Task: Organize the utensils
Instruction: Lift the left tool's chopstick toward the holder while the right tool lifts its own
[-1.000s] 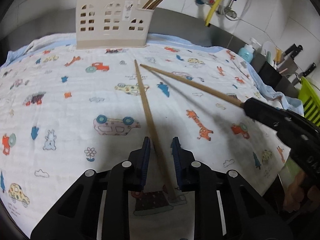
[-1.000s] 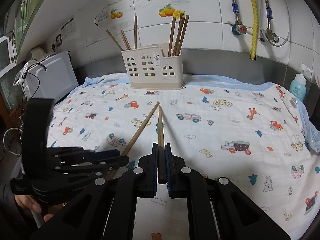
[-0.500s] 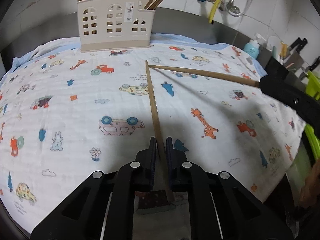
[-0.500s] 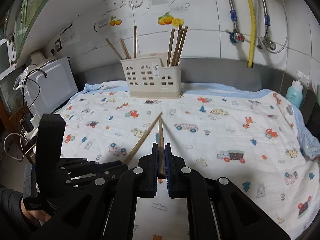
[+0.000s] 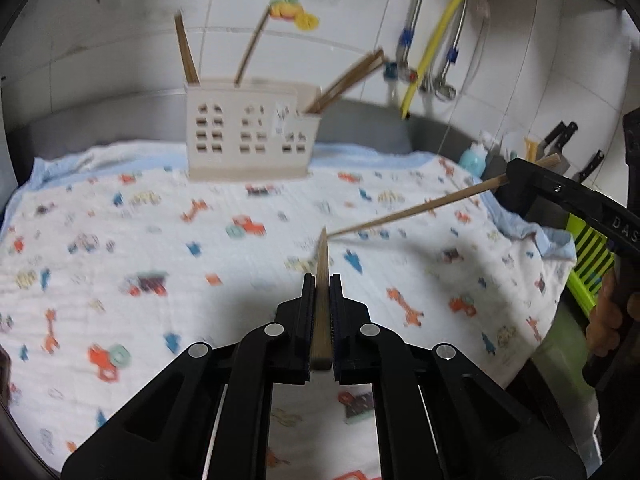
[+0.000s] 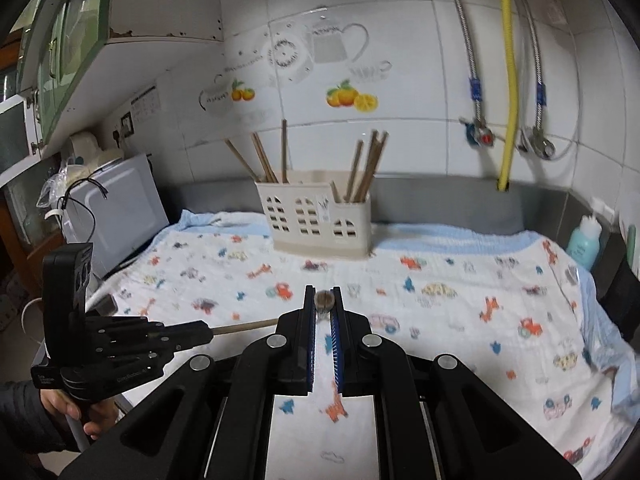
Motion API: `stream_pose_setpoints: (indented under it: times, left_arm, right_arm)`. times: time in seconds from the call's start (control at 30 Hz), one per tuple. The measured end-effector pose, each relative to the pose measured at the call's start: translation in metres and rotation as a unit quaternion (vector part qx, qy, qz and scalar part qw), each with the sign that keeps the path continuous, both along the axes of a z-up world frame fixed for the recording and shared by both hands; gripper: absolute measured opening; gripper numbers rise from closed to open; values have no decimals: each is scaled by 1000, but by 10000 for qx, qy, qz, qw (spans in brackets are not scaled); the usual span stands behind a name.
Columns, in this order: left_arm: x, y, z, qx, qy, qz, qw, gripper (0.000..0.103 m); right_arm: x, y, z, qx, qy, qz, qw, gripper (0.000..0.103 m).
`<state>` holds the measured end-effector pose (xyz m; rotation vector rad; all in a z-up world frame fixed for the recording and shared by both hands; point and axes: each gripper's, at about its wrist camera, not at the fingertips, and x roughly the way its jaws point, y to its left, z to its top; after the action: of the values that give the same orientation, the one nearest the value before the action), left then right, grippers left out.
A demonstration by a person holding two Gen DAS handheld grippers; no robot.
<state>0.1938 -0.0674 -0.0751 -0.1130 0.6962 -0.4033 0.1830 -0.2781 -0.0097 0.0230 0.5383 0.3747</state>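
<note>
1. Wooden chopstick (image 5: 322, 304), which lay on the printed cloth (image 5: 120, 248) between spread pads a second ago, is now pinched by the left gripper (image 5: 321, 280) and lifted clear, its tip pointing ahead of the fingers.
2. Its jaws have just been closing onto that stick.
3. Right gripper (image 6: 324, 294) is clamped on the second chopstick (image 6: 324, 300), now raised, seen end-on between the pads.
4. Both grippers tilt downward toward the cream holder (image 6: 320, 224), well beyond the fingertips.
</note>
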Motion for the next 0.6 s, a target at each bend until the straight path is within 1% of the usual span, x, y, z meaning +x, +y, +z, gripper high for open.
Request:
stream_pose_setpoints:
  times: [0.07,0.27,0.47,0.6]
  left_arm:
    - [3,5,5,-68,-27,-7,10000,6]
    - [14,14,19,9,-138,-97,9999,6]
    - [31,26,37,103,-263,-149,9995,6]
    - [46,35,43,127,-242,-90,9996,6]
  right_arm:
    - [4,6,7,-71,-36,26,10000,7]
    - [20,24,30,-279,-104,128,9995,7]
    - [43,40,71,-609,-266,227,9975,7]
    - [66,46,100,-706,-299,257,9967,7]
